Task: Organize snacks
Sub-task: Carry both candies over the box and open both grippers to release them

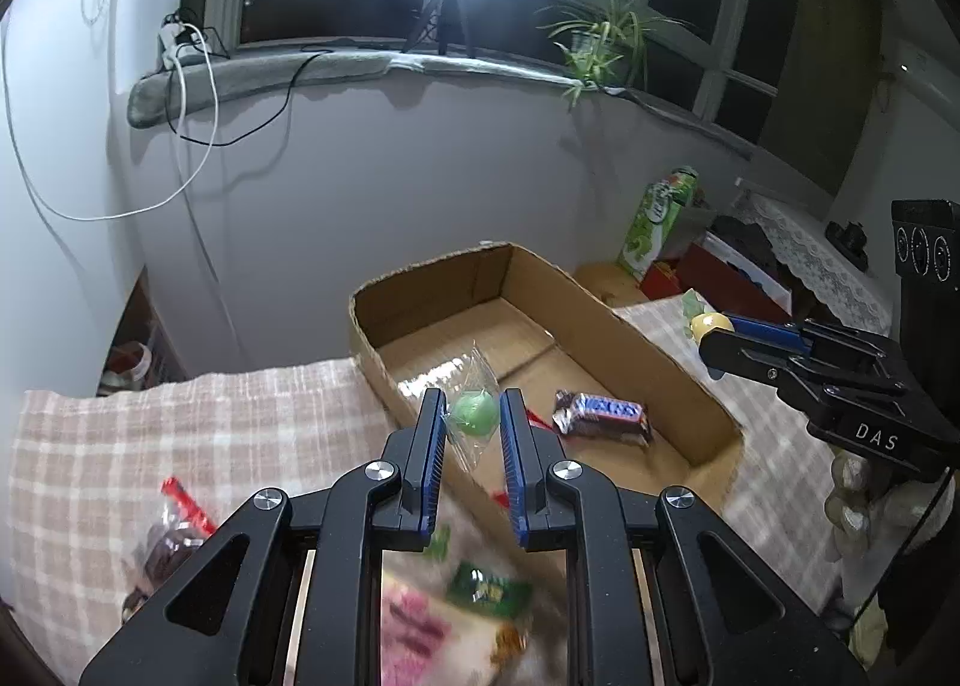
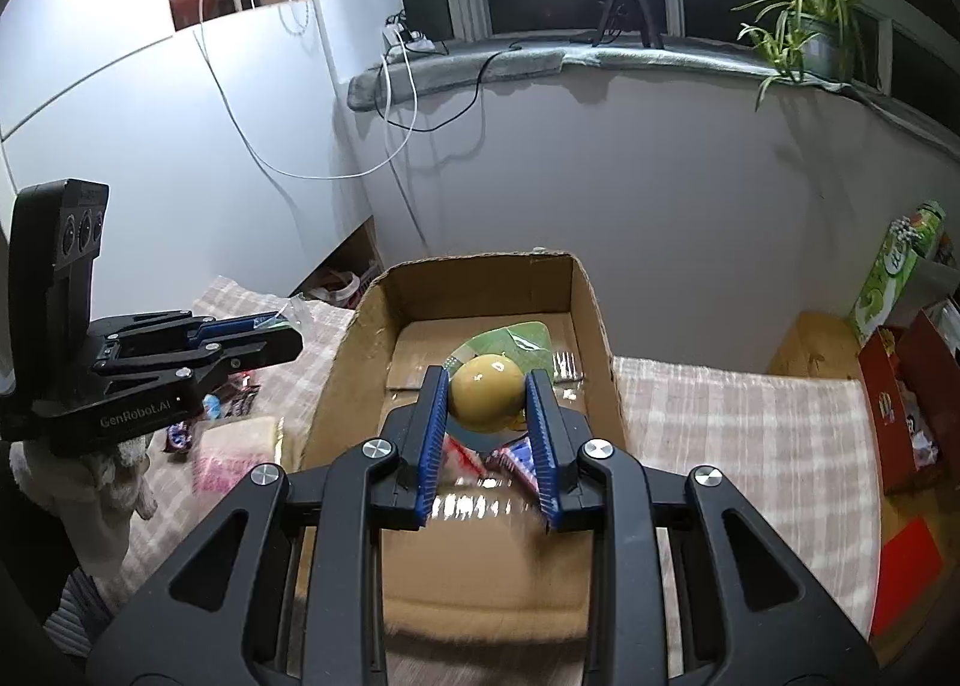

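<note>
Cardboard box [image 1: 630, 338] sits on the table [image 1: 180, 416], just ahead of both jaw pairs. Chocolate bar [image 1: 603, 415] lies in the box, right of the left gripper [image 1: 472, 416] jaws; wrapped candy [image 1: 474, 416] btwn them. Round candy [image 2: 487, 393] btwn the right gripper [image 2: 487, 395] jaws, above the box floor; more snack packs [image 1: 174, 530] on the table, left of and below the left jaws.

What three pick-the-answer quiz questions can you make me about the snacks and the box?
1. Where is the chocolate bar?
A on the windowsill
B inside the cardboard box
C on the floor

2. What colour is the round sweet in the right hand-held gripper?
A yellow
B blue
C pink

3. What is the left hand-held gripper doing?
A standing empty
B gripping a green wrapped sweet
C holding the plant

Answers: 1 B, it lies on the box floor. 2 A, it shows yellow between the pads. 3 B, both pads press its clear wrapper.
</note>
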